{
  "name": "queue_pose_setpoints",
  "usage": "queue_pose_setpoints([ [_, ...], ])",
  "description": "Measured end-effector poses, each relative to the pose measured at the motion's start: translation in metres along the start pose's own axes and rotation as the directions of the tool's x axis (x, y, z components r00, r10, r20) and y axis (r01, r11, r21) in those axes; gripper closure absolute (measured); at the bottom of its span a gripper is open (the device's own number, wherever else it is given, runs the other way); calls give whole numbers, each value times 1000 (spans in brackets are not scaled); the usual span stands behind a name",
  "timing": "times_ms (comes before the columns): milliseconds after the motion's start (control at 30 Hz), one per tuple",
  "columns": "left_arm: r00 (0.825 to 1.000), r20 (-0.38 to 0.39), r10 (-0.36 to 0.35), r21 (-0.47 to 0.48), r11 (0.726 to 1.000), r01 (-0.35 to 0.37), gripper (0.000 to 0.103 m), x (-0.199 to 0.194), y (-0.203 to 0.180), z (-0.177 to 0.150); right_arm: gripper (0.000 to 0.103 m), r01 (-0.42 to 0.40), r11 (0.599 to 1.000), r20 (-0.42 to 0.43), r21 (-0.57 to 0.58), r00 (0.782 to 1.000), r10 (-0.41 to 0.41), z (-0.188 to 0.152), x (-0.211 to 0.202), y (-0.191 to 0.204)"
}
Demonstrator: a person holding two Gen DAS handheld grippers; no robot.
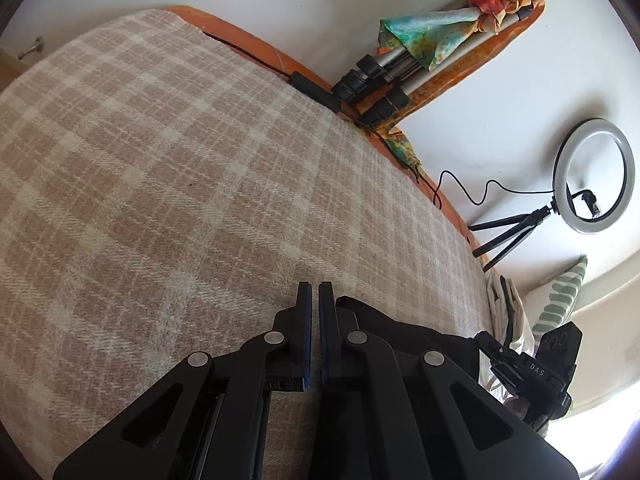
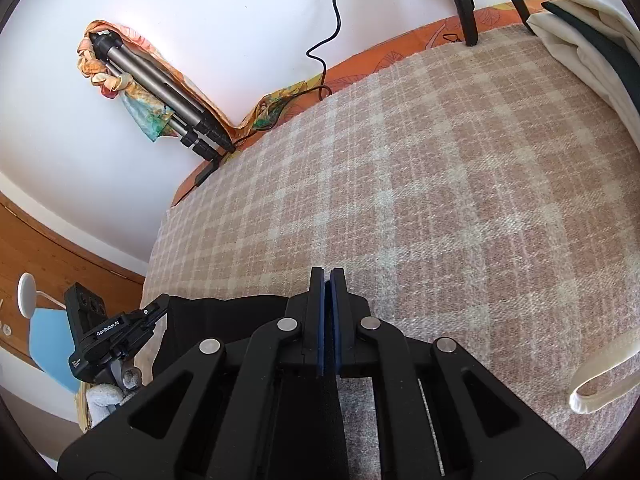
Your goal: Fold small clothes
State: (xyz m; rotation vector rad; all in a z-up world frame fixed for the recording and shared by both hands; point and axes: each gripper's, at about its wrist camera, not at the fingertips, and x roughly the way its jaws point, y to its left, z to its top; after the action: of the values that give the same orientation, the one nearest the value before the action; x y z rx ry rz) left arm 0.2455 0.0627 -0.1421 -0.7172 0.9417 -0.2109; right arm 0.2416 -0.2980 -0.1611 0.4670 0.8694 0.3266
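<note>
**Both grippers closed at the near edge of the plaid blanket, black garment between them**

Your left gripper (image 1: 315,286) fills the bottom of its own view, its blue-lined jaws drawn together with only a thin slit between them and nothing visible in that slit. Just right of it, and partly under its right finger, lies the black garment (image 1: 420,332), spread low on the plaid blanket (image 1: 180,160). Your right gripper (image 2: 327,271) has its jaws pressed together too; a dark strip shows between the blue pads, but you cannot tell from this view whether it is cloth. From that side the black garment (image 2: 224,312) sits to the left of the fingers, running under them toward the near edge.

Far across the blanket, a folded tripod (image 1: 384,76) wrapped in a colourful scarf (image 1: 424,36) leans against the white wall. To the right in the left view stands a ring light (image 1: 594,176) on a small stand, its cable trailing to the orange bed edge (image 1: 256,42). Cream and dark folded cloths (image 2: 592,40) lie at the far right of the right view, and a cream loop (image 2: 600,384) rests on the blanket at the near right.
</note>
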Motion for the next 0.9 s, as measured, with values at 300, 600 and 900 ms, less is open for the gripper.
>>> queue_pose_setpoints([
  [300,988,-98,-121,179,974,137,94,-6,-69,-29,98,-139,976,-67,-167,989,129,-14,-5,63],
  [600,972,-229,-47,225,969,100,94,12,-56,-74,98,-238,966,-213,-105,954,212,-31,47,84],
  [900,996,-72,-55,197,978,68,94,-22,-40,-48,100,-12,987,-107,-160,994,-5,-21,52,80],
])
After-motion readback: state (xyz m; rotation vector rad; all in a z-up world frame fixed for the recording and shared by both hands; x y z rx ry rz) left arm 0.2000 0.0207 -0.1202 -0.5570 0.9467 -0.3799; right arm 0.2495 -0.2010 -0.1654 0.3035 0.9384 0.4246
